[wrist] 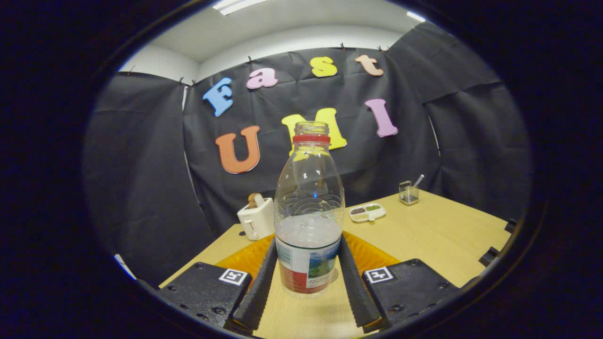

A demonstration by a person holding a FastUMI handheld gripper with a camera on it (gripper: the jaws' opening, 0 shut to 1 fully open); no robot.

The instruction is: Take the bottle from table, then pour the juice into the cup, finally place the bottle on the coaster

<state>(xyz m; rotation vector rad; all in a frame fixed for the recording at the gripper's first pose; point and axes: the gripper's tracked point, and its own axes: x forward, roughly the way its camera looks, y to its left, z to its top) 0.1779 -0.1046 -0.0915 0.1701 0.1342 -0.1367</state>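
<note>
Clear plastic bottle [308, 221] stands upright on table [438, 235], uncapped, between fingers of gripper [307, 282]. Fingers flank bottle's lower part, close on both sides; firm pinch or mere contact: cannot tell. Liquid fills lower part of bottle, so pouring looks not yet done. Toaster [256, 218] beyond bottle to left, sectioned dish [367, 212] beyond to right. Judgement: take step just starting; pour and coaster placement remain.

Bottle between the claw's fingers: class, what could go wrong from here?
1. The bottle has no cap, so tilting or jolting it early could spill the liquid on the table.
2. The claw flanks its smooth lower body; whether both fingers press is unclear, so it might slip when lifted.
</note>
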